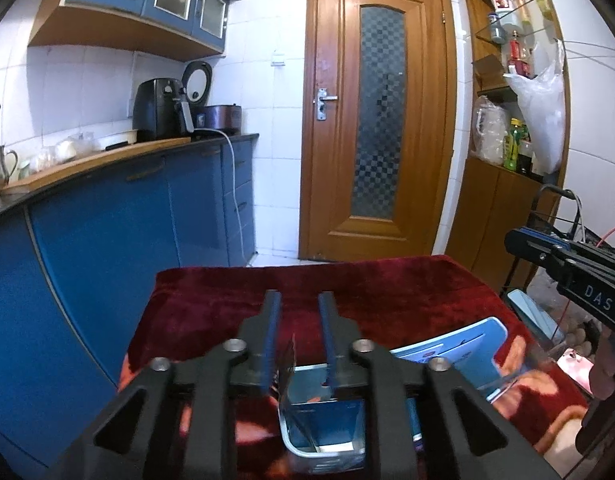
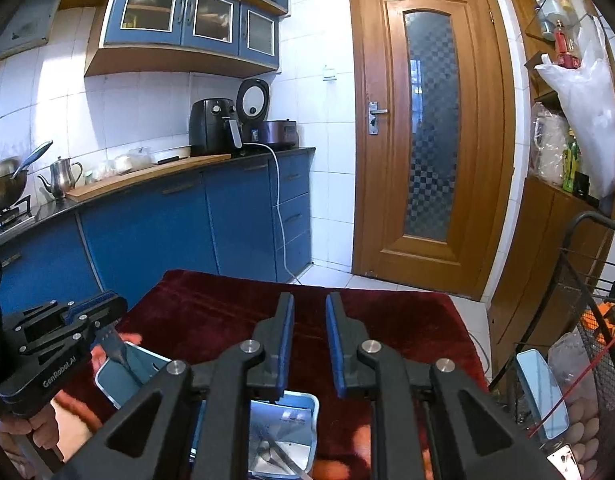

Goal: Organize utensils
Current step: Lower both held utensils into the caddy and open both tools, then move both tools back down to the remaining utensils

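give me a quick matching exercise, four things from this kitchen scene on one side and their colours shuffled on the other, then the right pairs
Things:
1. cloth over the table
2. door
3. lower cabinets
4. teapot on the counter

Colours:
A. blue
B. silver metal
C. dark red
D. brown wood

Pairs: 1-C, 2-D, 3-A, 4-B
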Available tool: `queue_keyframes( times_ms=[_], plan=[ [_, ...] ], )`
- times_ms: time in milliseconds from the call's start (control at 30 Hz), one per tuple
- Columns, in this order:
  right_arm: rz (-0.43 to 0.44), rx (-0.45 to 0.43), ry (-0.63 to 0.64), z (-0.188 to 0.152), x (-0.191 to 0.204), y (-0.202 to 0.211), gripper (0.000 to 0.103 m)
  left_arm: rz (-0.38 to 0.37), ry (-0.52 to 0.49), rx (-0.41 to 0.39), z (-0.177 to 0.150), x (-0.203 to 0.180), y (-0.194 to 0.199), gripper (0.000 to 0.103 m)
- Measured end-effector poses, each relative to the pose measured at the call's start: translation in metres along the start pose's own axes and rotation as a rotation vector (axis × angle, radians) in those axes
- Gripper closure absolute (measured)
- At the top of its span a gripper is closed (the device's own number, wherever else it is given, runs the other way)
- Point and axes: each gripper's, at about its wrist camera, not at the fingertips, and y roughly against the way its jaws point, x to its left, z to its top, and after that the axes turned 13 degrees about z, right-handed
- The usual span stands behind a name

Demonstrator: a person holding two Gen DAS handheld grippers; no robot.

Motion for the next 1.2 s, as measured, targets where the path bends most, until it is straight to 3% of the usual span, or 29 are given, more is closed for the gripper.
queue_keyframes(
  times_ms=[67,400,833,1200],
  plan=[
    [0.009,-0.011,-0.001,0.001,0.001,0.005,0.084,-0.004,-0.003,-0.009,0.002,-0.001,0.005,0.071],
    [0.056,-0.064,-0.023,0.004,0.011,0.045,0.084,-0.043,0.011,-0.005,0.004,0.004,0.041,0.068],
    [0.105,0.012,-0.049,-0.038,0.033,0.083,0.083,-0.088,0.037,0.058,-0.024,0.015,0.092,0.067],
    [0.117,0.102,-0.104,-0.080,0.047,0.101,0.080,-0.123,0.039,0.183,-0.066,0.015,0.108,0.066]
  ],
)
